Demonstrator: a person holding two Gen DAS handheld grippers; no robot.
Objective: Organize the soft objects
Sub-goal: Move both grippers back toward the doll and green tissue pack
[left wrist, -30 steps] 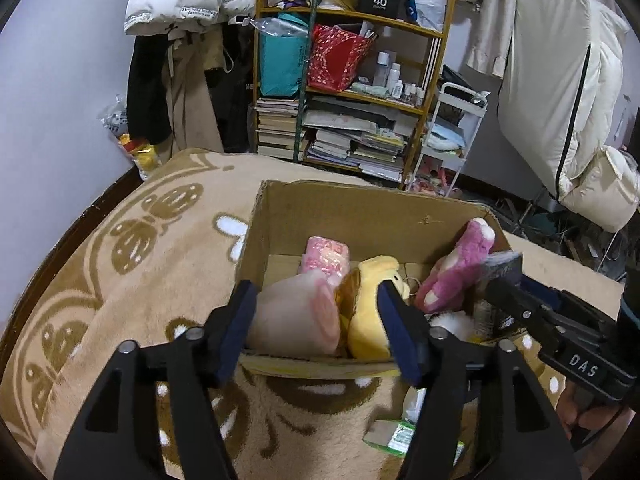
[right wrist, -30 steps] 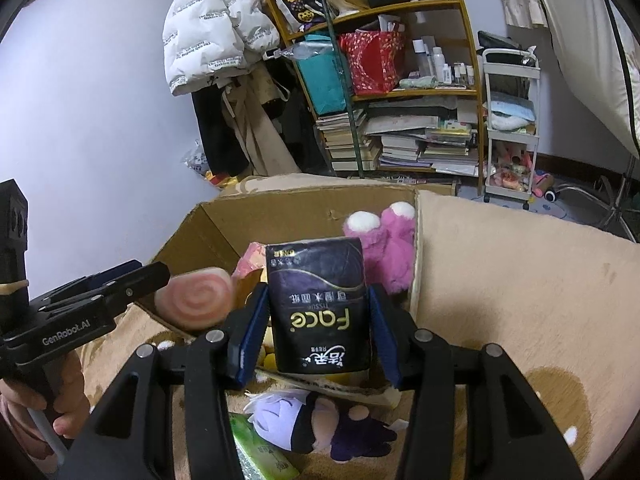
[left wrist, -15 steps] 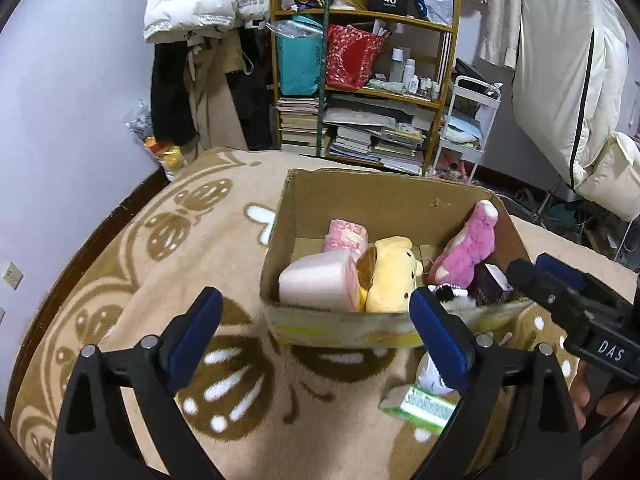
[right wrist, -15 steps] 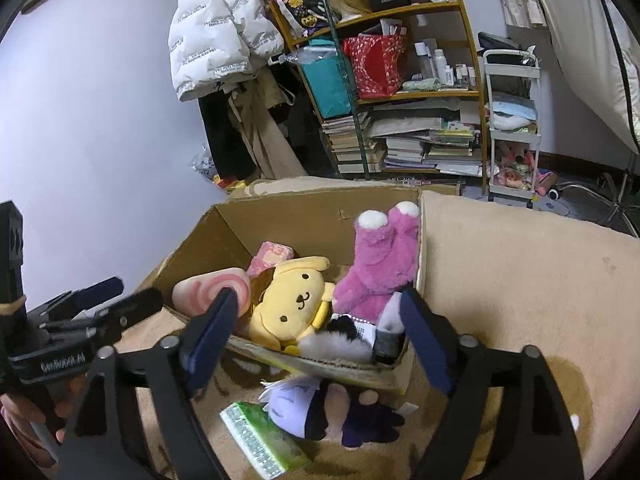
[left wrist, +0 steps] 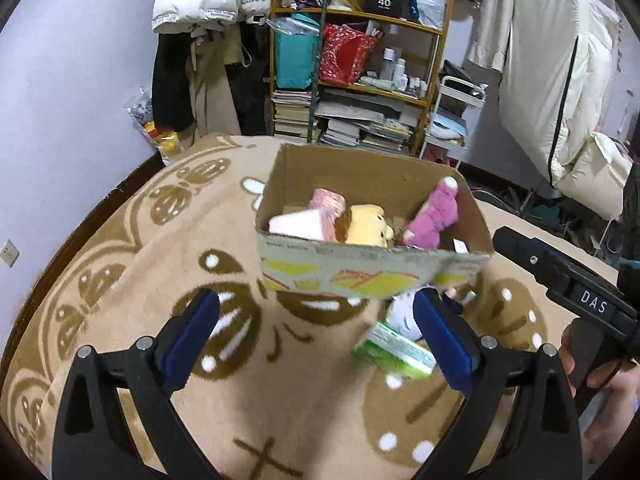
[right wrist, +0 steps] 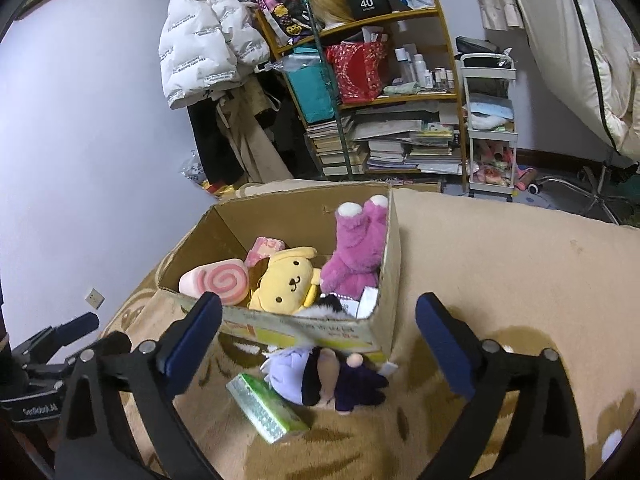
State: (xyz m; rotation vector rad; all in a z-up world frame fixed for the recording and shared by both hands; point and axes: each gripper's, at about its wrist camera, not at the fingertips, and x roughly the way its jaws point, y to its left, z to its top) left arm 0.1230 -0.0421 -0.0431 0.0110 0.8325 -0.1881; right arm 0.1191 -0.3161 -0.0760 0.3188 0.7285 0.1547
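A cardboard box (left wrist: 304, 176) (right wrist: 394, 280) stands on the beige blanket. In it lie a pink swirl roll cushion (right wrist: 216, 282), a yellow dog plush (right wrist: 290, 284) (left wrist: 368, 230), a pink plush (right wrist: 356, 252) (left wrist: 434, 220) and a small pink pack (right wrist: 266, 248). In front of the box lie a purple-and-white doll plush (right wrist: 320, 374) and a green tissue pack (right wrist: 266, 406) (left wrist: 394, 350). My left gripper (left wrist: 316, 340) is open and empty, in front of the box. My right gripper (right wrist: 318, 346) is open and empty, over the doll.
A beige blanket with brown patterns (left wrist: 120, 264) covers the surface. Behind stand a cluttered wooden shelf with books (right wrist: 392, 144), hanging coats (right wrist: 208, 44), a white cart (right wrist: 490, 144) and a white duvet (left wrist: 560, 80).
Both grippers opened wide and pulled back from the box. The roll cushion and the black tissue pack were let go into the box.
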